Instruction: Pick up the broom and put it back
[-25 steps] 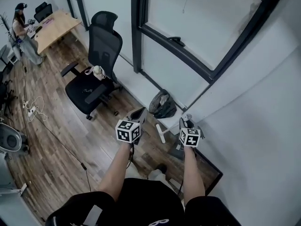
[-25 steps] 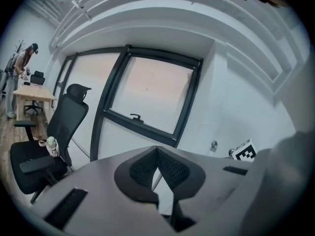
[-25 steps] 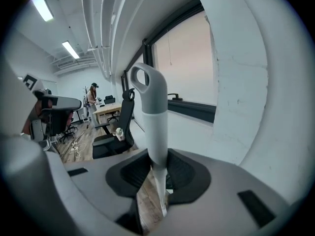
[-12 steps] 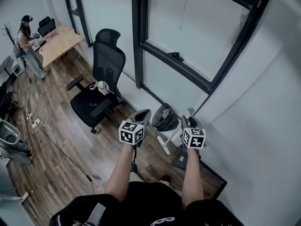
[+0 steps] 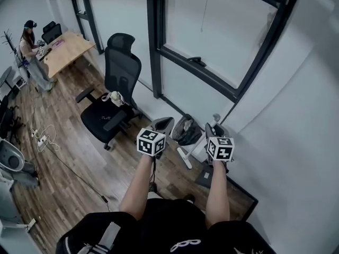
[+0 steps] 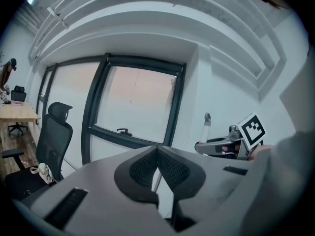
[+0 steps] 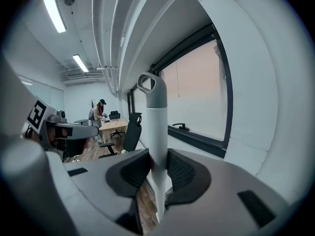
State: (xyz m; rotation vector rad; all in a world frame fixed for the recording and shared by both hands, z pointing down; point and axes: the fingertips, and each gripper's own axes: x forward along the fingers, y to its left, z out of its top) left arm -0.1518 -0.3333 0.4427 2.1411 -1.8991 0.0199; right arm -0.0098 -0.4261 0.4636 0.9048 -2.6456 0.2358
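Here, head view: the right hand-held gripper (image 5: 211, 133) holds the broom (image 5: 184, 156) beside the wall. Left gripper view: the left hand-held gripper (image 6: 157, 152) is closed and empty. Right gripper view: jaws clamp the handle (image 7: 153, 132); one-handed, it could swing or slip.

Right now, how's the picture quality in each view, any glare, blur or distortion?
Head view: evenly lit, the dark window frame bows from wide-angle distortion. Left gripper view: black vignette corners. Right gripper view: the ceiling strip light glares; the grey-white broom handle is sharp.

Black office chair (image 5: 123, 62) beside dark-framed window (image 5: 222, 25)
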